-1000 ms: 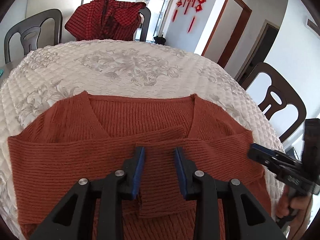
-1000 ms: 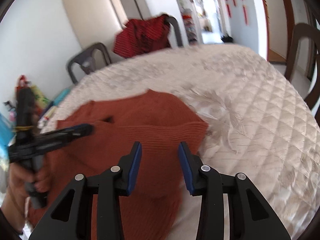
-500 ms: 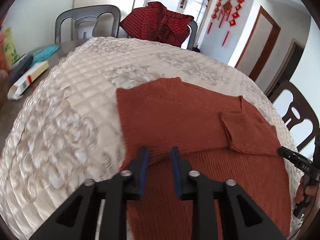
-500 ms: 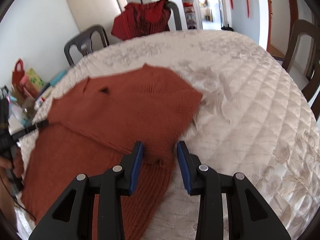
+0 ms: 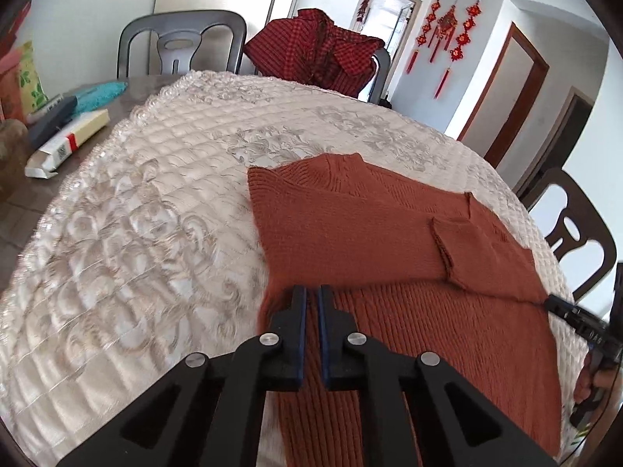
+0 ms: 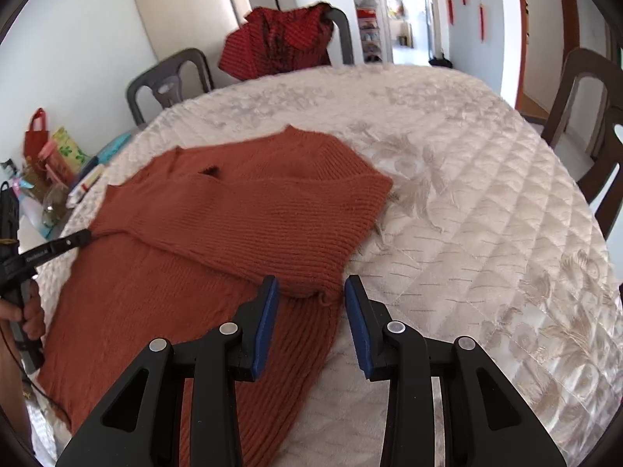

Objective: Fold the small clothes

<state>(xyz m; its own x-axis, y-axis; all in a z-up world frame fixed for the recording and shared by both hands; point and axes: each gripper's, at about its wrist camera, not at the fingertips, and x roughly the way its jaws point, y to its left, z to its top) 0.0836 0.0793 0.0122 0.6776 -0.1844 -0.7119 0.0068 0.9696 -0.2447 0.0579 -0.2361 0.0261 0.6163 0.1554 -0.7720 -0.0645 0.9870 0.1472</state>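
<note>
Sweater [image 5: 389,233]: rust ribbed knit, matt, slightly fuzzy. Surface cover [image 5: 136,214]: quilted cream cloth, satin sheen. Left claw [image 5: 312,303]: matt black plastic, blue pads, bright metal rivets.

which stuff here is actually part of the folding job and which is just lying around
Part of the job:
- rust-orange ribbed knit sweater, sleeves folded across its front
- left hand-held gripper, shut at the sweater's left edge
- right hand-held gripper, open at its right edge

Lying about:
- red checked garment draped on a chair
- white carton and teal cloth beyond the quilted cover
</note>
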